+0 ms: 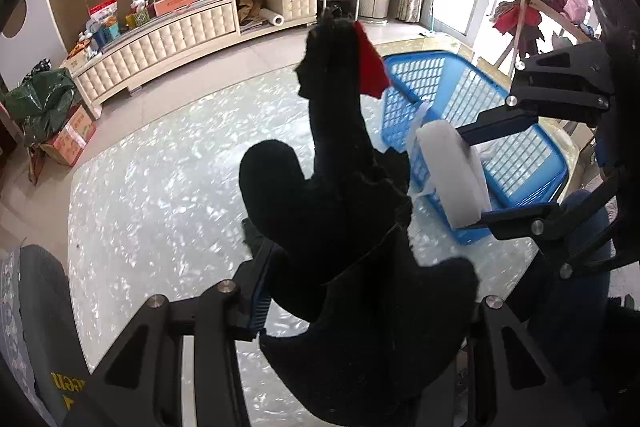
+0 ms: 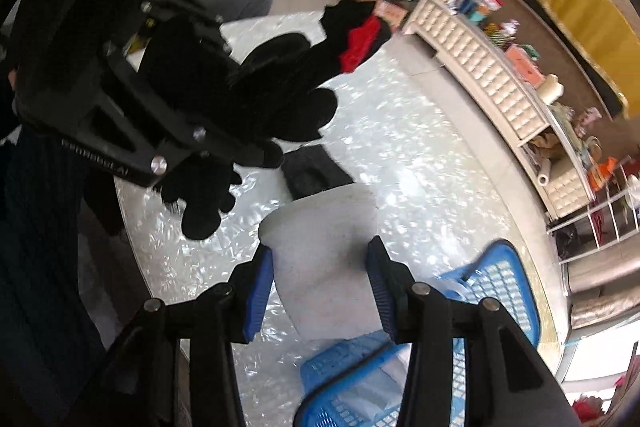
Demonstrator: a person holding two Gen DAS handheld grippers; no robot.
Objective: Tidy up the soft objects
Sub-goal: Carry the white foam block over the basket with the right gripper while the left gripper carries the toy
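Above the table, a black plush toy is clamped by the left gripper; a white sponge is pinched by the right gripper beside the blue basket.

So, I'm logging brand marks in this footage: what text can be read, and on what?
"een": yellow letters, upside down and cut off, on a grey casing.
Embossed lettering on the left gripper: too blurred to read.
Print on the floor box and the cabinet packages: too small to read.
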